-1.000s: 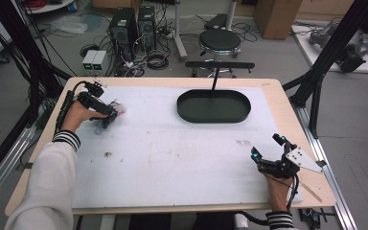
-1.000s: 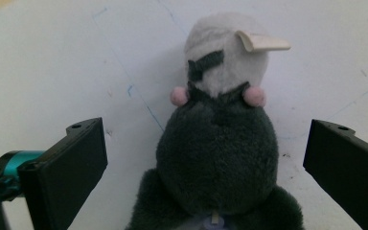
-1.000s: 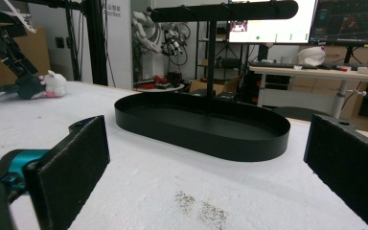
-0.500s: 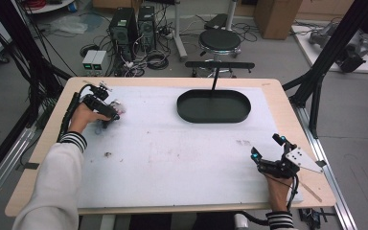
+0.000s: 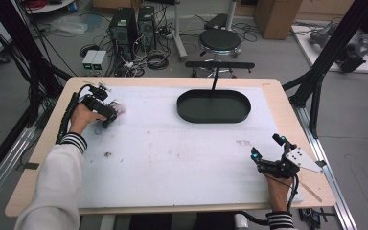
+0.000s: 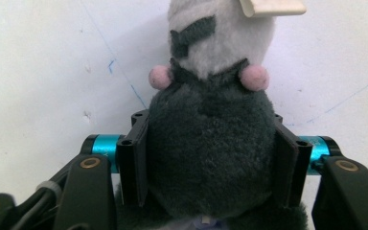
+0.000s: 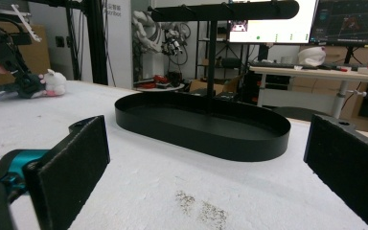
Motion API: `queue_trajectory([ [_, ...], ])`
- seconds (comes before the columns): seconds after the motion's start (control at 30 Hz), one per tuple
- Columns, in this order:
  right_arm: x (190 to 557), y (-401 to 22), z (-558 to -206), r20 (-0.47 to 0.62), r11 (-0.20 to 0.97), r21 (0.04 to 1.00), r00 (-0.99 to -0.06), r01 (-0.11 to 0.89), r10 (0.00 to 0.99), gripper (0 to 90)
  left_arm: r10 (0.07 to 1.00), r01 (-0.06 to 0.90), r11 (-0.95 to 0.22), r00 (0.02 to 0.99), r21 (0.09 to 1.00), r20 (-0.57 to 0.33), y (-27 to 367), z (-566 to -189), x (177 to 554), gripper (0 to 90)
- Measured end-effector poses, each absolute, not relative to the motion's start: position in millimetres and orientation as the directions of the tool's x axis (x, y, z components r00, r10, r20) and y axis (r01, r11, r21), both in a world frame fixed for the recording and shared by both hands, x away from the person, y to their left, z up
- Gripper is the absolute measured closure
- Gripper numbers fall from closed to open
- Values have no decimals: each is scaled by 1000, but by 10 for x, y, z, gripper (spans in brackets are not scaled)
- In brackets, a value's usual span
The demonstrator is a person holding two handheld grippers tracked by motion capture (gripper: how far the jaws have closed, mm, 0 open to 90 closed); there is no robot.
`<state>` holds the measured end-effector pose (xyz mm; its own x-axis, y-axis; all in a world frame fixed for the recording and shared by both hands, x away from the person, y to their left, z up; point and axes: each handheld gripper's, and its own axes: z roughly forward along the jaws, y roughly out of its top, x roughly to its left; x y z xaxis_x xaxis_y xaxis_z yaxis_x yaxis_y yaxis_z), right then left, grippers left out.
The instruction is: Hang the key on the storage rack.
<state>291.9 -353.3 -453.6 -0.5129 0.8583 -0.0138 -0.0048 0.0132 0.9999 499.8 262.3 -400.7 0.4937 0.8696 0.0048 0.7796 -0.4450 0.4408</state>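
A plush toy (image 6: pixel 211 139) with a dark grey body, a pale head and pink tufts lies on the white table cover at the far left. My left gripper (image 6: pixel 211 165) is shut on its dark body, one pad pressed to each side. From the high view, the left gripper (image 5: pixel 108 116) lies under the person's hand with the plush toy (image 5: pixel 119 110) at its tip. My right gripper (image 5: pixel 266 146) rests near the front right corner, open and holding nothing. In the right gripper view the right gripper (image 7: pixel 206 163) faces a black oval tray (image 7: pixel 206 139), with the plush toy (image 7: pixel 53 82) far off to the left.
The black oval tray (image 5: pixel 214 118) stands at the back centre of the table, with a black post and crossbar (image 5: pixel 219 64) rising behind it. Small dark crumbs (image 5: pixel 108 154) dot the white cover. A stool, computers and cables stand on the floor beyond the table.
The left hand and gripper shifted only slightly at the far left and stay on the plush toy. The right gripper has not moved.
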Motion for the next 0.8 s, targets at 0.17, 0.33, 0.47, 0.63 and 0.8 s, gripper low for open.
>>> queue_trajectory([
  [0.17, 2922, -3533, -4537, -19, 16, 1000, -513, -10, 858, 8, 867, 778, -448, 499, 441, 1, 2633, -4000, 4994, 444],
  [0.33, 2918, -3534, -4536, -10, 9, 1000, -513, -3, 858, 8, 856, 764, -453, 516, 459, -13, 2646, -3972, 4964, 448],
  [0.47, 2920, -3531, -4535, -17, 16, 1000, -521, -6, 853, 8, 841, 740, -458, 540, 493, -29, 2646, -3880, 4927, 447],
  [0.63, 2924, -3530, -4530, -19, 20, 1000, -520, -3, 854, 8, 824, 707, -455, 565, 542, -45, 2619, -3773, 4867, 445],
  [0.8, 2959, -3520, -4503, -2, 26, 999, -529, 37, 849, 8, 780, 648, -474, 624, 596, -57, 2521, -3612, 4744, 445],
])
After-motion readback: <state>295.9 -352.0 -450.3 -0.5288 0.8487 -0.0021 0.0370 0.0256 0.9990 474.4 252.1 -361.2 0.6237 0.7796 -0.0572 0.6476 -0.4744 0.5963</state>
